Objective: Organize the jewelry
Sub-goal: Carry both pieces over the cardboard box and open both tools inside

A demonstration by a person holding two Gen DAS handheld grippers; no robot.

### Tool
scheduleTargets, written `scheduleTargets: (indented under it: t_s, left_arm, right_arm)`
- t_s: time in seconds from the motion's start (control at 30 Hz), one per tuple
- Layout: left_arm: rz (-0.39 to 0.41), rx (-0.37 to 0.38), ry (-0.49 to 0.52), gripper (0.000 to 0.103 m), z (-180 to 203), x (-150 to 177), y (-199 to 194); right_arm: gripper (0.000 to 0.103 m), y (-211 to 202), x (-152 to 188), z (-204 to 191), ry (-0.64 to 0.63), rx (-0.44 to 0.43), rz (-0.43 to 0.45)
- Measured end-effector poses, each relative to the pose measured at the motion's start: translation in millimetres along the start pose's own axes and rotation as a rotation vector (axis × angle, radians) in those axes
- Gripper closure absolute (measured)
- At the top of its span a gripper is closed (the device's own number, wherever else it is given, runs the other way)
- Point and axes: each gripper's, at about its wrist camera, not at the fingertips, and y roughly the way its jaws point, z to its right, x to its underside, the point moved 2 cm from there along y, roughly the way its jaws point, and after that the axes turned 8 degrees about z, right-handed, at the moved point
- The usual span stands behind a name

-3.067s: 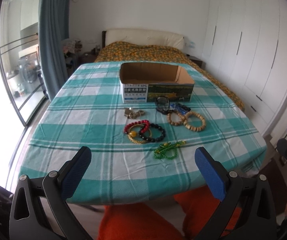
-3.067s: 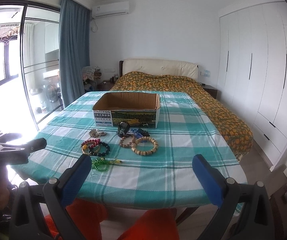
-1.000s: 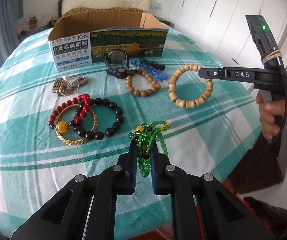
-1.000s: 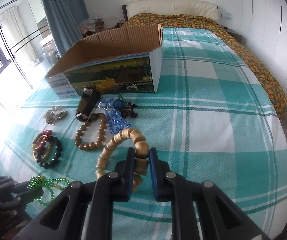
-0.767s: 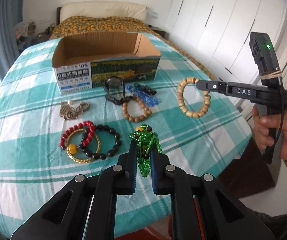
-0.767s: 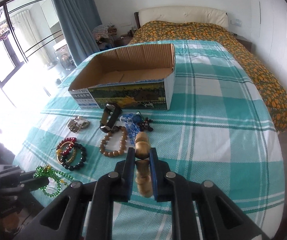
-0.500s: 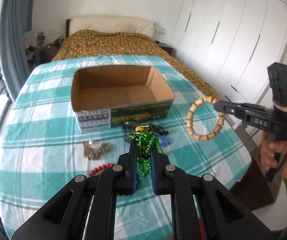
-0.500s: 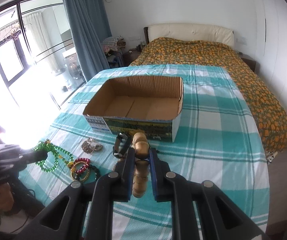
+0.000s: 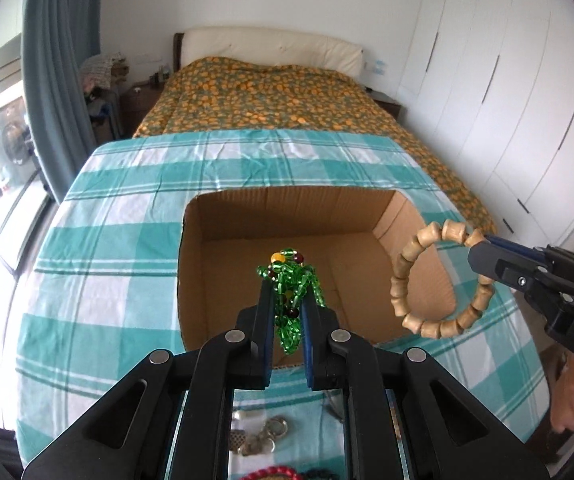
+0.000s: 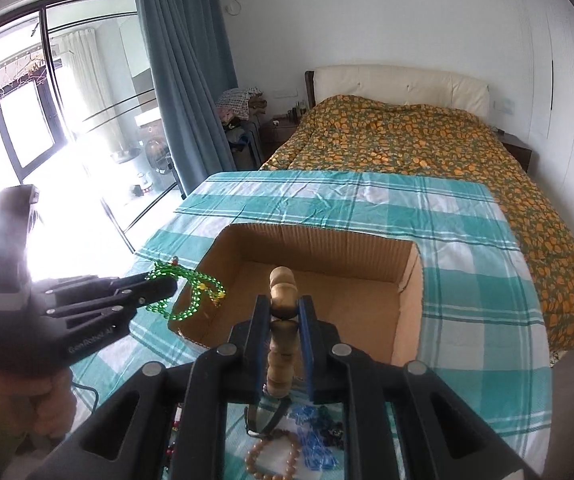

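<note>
1. Your left gripper (image 9: 285, 300) pinches the green bead strand (image 9: 292, 284) above the cardboard box (image 9: 247, 264).
2. Your right gripper (image 10: 283, 312) clamps the wooden bead bracelet (image 10: 281, 344), seen edge-on; only the left view shows its ring (image 9: 439, 280).
3. Jewelry near the table's front edge is cut off.

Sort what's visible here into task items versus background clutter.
Task items:
- green bead strand, in left gripper
- wooden bead bracelet, in right gripper
- cardboard box
- brown bead bracelet, blue beads, metal charms on the tablecloth

Background:
- bed
- curtain
- wardrobe
</note>
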Motion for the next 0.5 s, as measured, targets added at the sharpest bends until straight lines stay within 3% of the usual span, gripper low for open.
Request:
scheduleTargets:
  t_s: [0.1,0.13,0.17,0.2,0.23,0.27,0.43,0.5]
  left_arm:
    - [-0.027,-0.018,0.018,0.091,0,6,24]
    - [-0.029,-0.032,0.032,0.084,1,8,28]
    - [-0.026,-0.054,0.045,0.075,2,11,31]
    - [-0.022,-0.08,0.059,0.066,2,14,33]
    - [-0.017,-0.1,0.069,0.047,2,16,35]
    - [-0.005,-0.116,0.075,0.037,2,18,32]
    - [0.04,-0.11,0.07,0.026,0,36,-2]
    - [0.063,-0.103,0.067,0.021,0,47,-24]
  right_arm:
    - [0.087,33,6,6,0.002,-0.006,-0.047]
    - [0.087,40,9,9,0.004,0.003,-0.056]
    - [0.086,45,12,14,0.002,0.026,-0.06]
    - [0.078,47,15,20,-0.004,0.063,-0.058]
    - [0.072,47,18,26,-0.007,0.098,-0.051]
    - [0.067,44,21,31,-0.003,0.123,-0.041]
    - [0.066,8,38,45,0.011,0.167,-0.006]
    - [0.058,-13,49,42,-0.012,0.176,0.012]
